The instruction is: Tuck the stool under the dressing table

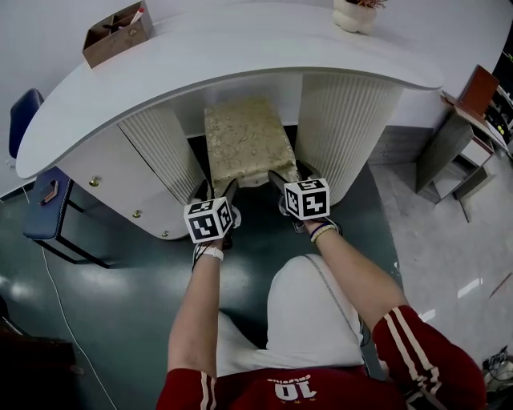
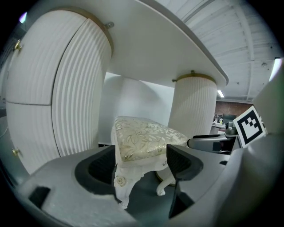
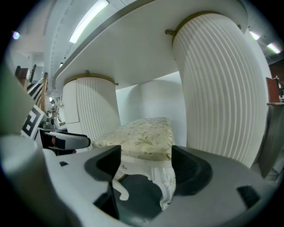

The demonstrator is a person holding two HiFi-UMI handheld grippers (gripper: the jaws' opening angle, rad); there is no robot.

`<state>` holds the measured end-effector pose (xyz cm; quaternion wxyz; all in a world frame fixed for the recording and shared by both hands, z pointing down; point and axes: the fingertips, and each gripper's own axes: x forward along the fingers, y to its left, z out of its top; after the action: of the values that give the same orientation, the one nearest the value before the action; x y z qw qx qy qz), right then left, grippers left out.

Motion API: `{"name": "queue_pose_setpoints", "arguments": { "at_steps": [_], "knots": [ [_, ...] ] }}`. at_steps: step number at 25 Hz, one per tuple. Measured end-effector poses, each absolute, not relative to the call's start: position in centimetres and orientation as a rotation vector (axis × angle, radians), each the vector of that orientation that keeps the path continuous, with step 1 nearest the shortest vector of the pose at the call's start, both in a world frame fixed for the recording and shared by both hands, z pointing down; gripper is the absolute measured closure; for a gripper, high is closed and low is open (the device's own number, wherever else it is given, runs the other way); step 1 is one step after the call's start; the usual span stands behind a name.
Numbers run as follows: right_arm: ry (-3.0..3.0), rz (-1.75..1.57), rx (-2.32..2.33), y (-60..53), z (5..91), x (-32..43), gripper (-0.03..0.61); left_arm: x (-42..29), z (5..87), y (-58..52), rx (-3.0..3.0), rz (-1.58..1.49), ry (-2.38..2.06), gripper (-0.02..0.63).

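Observation:
The stool (image 1: pixel 244 140), white with carved legs and a gold floral cushion, stands in the knee gap of the white dressing table (image 1: pixel 240 48), its far half under the top. My left gripper (image 1: pixel 215 190) is shut on the stool's near-left corner. In the left gripper view the stool's (image 2: pixel 146 135) corner and leg fill the gap of the left gripper (image 2: pixel 140 164). My right gripper (image 1: pixel 292 178) is shut on the near-right corner. In the right gripper view the stool's (image 3: pixel 142 135) corner leg sits against the right pad of the right gripper (image 3: pixel 146 162).
Ribbed white pedestals (image 1: pixel 156 152) (image 1: pixel 345 120) flank the stool closely on both sides. A brown box (image 1: pixel 118 34) and a white pot (image 1: pixel 357 14) sit on the table top. A blue chair (image 1: pixel 48 204) stands at left, a wooden side desk (image 1: pixel 469 120) at right.

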<state>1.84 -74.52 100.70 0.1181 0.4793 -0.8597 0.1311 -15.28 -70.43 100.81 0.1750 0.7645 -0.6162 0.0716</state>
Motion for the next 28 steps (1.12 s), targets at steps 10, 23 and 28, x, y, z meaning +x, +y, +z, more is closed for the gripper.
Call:
{"name": "queue_pose_setpoints", "arguments": {
  "at_steps": [10,23,28],
  "knots": [
    [-2.62,0.418,1.377,-67.7,97.1,3.5,0.244,-17.2,98.1,-60.9,2.267,0.197,-1.745,0.268],
    [-2.685,0.343,1.244,-63.0,94.7,4.0,0.241,-17.3,92.7,-56.3,2.416,0.124,-1.716,0.295],
    [-2.676,0.422,1.23,-62.1,90.1,5.1,0.247,-17.4,86.2,-56.1,2.382,0.101,-1.702,0.296]
  ]
}}
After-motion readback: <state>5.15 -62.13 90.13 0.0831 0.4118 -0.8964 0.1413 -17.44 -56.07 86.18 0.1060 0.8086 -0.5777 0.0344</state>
